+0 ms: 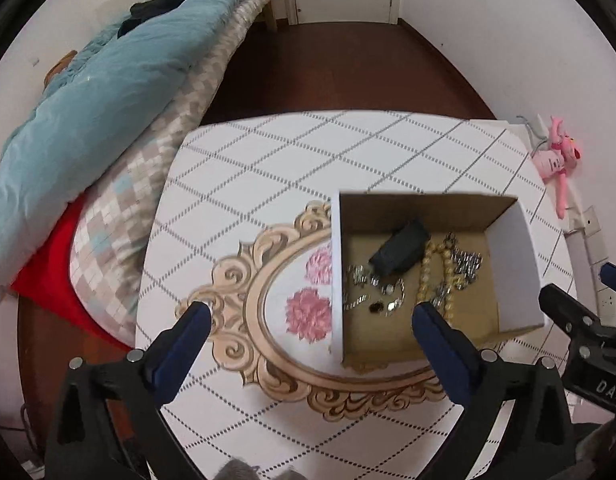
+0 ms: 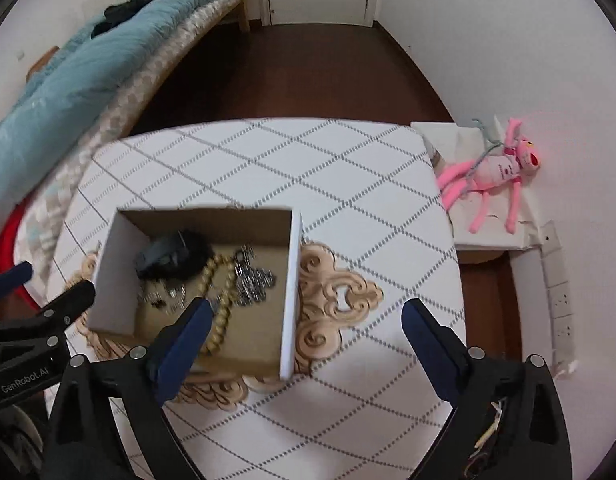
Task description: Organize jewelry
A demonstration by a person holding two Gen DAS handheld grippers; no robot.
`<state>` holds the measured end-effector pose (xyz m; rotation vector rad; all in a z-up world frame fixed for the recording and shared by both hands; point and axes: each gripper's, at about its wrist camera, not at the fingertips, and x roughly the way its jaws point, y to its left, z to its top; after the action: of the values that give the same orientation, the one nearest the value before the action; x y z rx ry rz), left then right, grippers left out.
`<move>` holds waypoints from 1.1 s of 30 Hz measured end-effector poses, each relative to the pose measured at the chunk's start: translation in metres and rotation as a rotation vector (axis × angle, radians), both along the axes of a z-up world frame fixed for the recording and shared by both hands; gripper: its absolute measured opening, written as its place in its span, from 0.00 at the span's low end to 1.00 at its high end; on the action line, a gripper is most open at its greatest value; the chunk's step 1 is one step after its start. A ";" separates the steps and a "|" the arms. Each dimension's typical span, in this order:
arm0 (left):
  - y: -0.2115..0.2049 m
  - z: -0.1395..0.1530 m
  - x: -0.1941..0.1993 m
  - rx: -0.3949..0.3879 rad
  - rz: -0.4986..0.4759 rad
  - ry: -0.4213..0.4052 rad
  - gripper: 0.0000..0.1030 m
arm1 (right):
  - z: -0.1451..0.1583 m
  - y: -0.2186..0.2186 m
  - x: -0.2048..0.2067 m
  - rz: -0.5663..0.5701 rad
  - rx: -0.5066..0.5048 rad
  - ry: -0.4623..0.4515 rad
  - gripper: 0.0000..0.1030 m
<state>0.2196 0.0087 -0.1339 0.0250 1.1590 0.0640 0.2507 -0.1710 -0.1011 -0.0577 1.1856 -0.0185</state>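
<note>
Both claws, left [image 1: 310, 316] and right [image 2: 304, 312], gape empty above boxed jewelry [image 2: 216, 288]; limp, light chains likely need mid-strand pinching.

My way into the open-topped white cardboard box [image 2: 290, 280] is from above; its tall walls block the sides, while the diamond-patterned white tabletop [image 2: 368, 240] right of it is bare.

Both wrist views look steeply down, sharing the box [image 1: 428, 216] [image 2: 204, 220].

The left gripper [image 2: 48, 292] body reads "GenRobot.AI"; the right gripper [image 1: 580, 292] body shows "DAS".
</note>
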 end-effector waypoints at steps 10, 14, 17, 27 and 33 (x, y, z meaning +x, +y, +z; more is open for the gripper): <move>0.003 0.013 -0.030 -0.024 0.036 -0.020 1.00 | 0.002 0.000 -0.033 -0.026 0.002 -0.013 1.00; 0.001 0.038 -0.051 -0.028 0.029 -0.071 1.00 | 0.027 0.001 -0.053 -0.034 -0.006 -0.068 1.00; 0.001 0.061 -0.071 -0.034 0.030 -0.118 1.00 | 0.054 0.000 -0.075 -0.041 -0.009 -0.125 1.00; -0.005 0.152 -0.138 -0.056 -0.001 -0.289 1.00 | 0.149 0.002 -0.148 -0.037 0.003 -0.293 1.00; -0.006 0.189 -0.171 -0.073 -0.016 -0.346 1.00 | 0.200 0.002 -0.190 -0.048 0.012 -0.379 1.00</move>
<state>0.0483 0.0023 0.0554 -0.0404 0.8146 0.0112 0.0605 -0.1692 0.0984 -0.0144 0.8078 -0.0620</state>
